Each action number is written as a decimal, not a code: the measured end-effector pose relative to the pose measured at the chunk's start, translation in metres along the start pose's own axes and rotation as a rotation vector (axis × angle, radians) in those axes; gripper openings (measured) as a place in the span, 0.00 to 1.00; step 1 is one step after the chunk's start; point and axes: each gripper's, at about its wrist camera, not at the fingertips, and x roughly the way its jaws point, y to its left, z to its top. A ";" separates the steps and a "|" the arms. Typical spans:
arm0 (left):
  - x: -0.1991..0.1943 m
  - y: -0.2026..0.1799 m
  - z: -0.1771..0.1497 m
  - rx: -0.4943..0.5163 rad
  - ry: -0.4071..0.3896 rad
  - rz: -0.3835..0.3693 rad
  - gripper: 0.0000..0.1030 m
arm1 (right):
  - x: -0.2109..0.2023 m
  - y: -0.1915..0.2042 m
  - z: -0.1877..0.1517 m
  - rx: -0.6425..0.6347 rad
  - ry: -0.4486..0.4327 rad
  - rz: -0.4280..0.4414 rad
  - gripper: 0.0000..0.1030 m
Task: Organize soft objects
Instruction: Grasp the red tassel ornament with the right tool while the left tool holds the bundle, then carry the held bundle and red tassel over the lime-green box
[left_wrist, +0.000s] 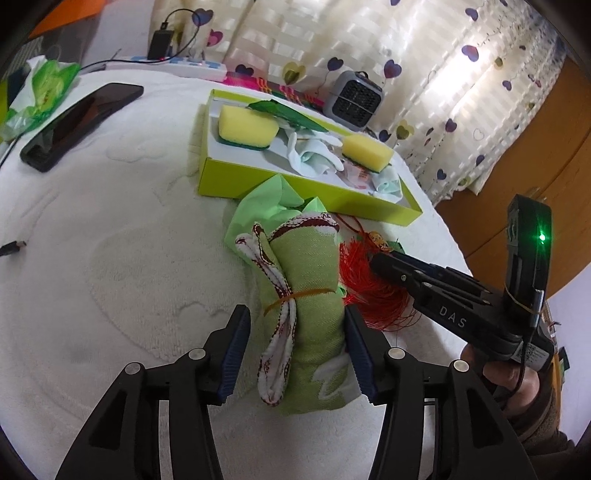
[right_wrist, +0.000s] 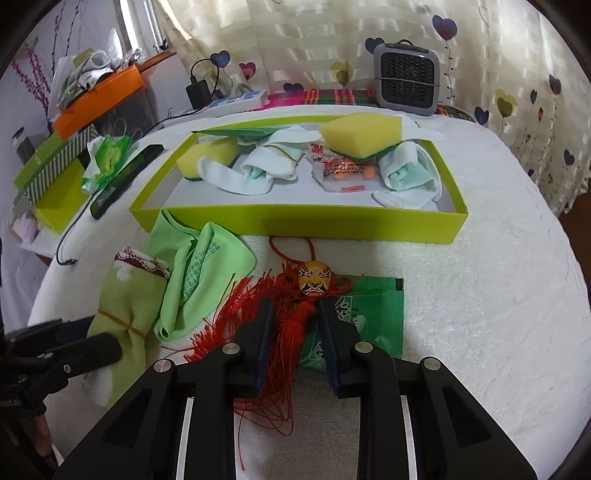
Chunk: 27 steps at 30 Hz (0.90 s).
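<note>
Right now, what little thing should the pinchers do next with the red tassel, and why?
Probably close the right gripper the rest of the way on the red tassel, then lift it toward the green box. The pads sit either side of the tassel's bound neck with gaps showing, and the box already holds sponges and socks.

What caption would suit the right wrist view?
Right gripper fingers straddle a red tassel before a green tray of sponges and socks.

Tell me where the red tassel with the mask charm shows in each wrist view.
Left wrist: red tassel right of centre, under the right tongs.
Right wrist: red tassel lower centre, between the tongs' fingers.
Shared landmark: lime-green box, behind it in both.
</note>
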 end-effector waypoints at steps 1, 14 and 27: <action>0.002 0.000 0.001 -0.004 0.007 0.010 0.49 | 0.000 0.001 0.000 -0.007 -0.001 -0.005 0.24; 0.010 -0.007 0.002 0.002 0.017 0.041 0.38 | -0.006 0.003 -0.003 -0.022 -0.026 0.012 0.13; -0.012 -0.010 0.008 0.008 -0.061 0.054 0.32 | -0.028 -0.007 -0.003 0.005 -0.105 0.049 0.13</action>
